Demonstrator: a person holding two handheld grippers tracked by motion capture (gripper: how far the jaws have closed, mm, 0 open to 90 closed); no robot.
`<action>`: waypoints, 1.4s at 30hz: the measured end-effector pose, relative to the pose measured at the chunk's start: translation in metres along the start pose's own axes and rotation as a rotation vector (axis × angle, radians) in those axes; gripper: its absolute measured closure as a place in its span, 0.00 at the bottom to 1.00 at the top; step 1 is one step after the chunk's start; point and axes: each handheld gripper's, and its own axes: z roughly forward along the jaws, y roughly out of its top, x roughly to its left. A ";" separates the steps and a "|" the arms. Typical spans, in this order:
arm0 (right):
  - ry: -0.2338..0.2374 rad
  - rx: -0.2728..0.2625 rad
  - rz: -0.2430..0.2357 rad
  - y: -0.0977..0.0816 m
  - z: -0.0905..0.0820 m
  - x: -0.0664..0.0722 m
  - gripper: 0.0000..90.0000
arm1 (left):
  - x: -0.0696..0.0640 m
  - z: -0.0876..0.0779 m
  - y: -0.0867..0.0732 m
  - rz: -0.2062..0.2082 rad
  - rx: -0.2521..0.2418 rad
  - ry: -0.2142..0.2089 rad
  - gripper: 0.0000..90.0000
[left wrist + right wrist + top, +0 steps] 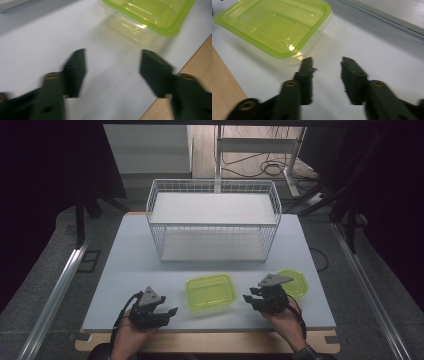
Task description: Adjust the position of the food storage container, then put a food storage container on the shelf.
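Spanning the view, white table (125,270) carries wire basket (212,220) at its far side, bare surface before it. Lidded container (210,291), clear with green lid, sits near the front edge between both grippers. Left gripper (172,311) and right gripper (248,296): jaws parted, holding nothing.

black two-jaw left tool (170,311) and right tool (248,298), grey triangular top plates, brass screws, black cables
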 end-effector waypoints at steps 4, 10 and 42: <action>0.013 -0.020 0.008 -0.005 -0.001 0.001 0.33 | 0.001 0.000 -0.007 0.004 0.020 0.040 0.09; 0.055 -0.024 0.019 -0.010 0.005 0.002 0.16 | 0.002 -0.003 -0.011 0.011 -0.020 0.030 0.03; 0.256 0.051 0.353 0.033 0.053 -0.024 0.61 | 0.001 0.005 -0.013 0.084 -0.018 0.036 0.03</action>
